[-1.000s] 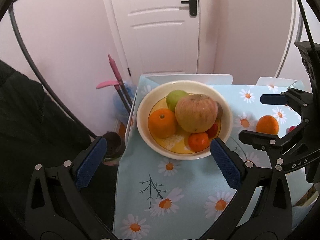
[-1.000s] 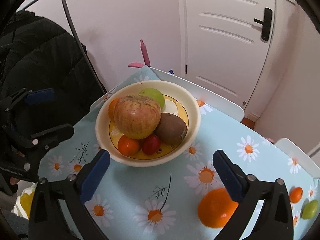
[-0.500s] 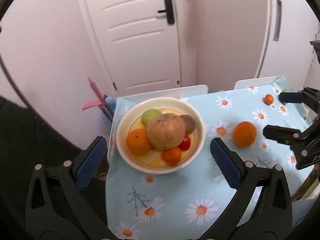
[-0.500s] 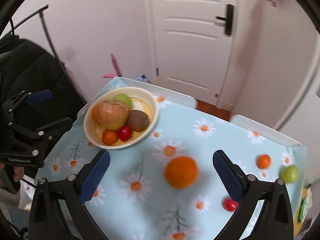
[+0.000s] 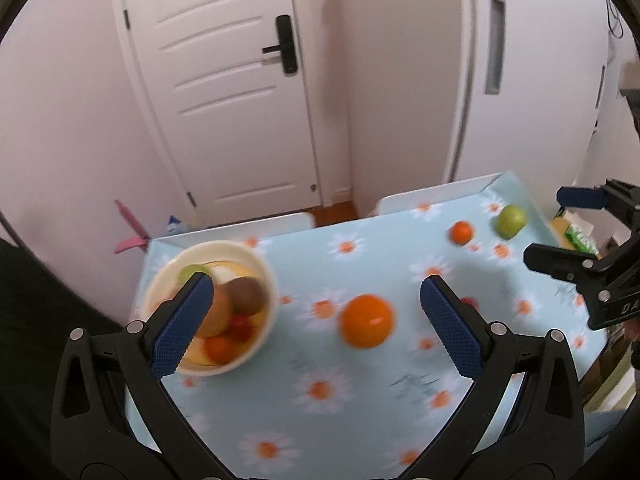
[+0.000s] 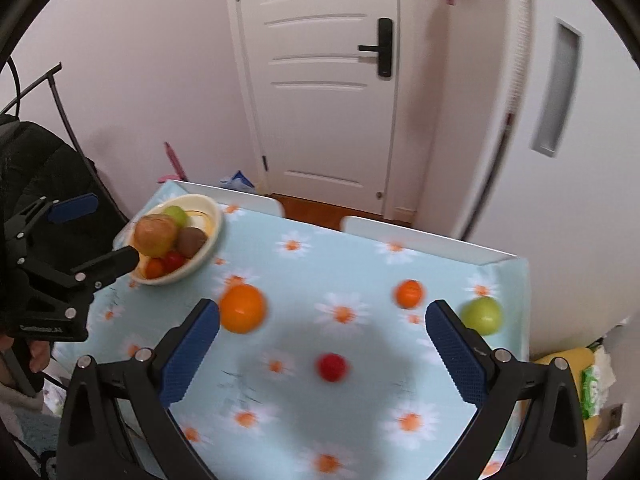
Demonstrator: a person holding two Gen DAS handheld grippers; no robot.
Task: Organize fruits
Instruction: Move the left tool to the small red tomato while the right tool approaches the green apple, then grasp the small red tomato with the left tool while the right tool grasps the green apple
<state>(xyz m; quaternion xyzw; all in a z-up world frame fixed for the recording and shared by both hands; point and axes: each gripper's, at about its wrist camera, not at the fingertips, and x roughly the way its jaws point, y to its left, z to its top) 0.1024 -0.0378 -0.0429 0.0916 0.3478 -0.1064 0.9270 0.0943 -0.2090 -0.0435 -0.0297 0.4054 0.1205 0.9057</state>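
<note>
Above the daisy-print table [image 6: 360,264], by a white door [image 6: 320,80], both grippers gape empty.

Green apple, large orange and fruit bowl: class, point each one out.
Green apple [image 6: 481,315]: right wrist view, middle of its skin.
Large orange [image 6: 242,308]: right wrist view, centre.
Fruit bowl [image 6: 212,222]: right wrist view, bare rim.
</note>
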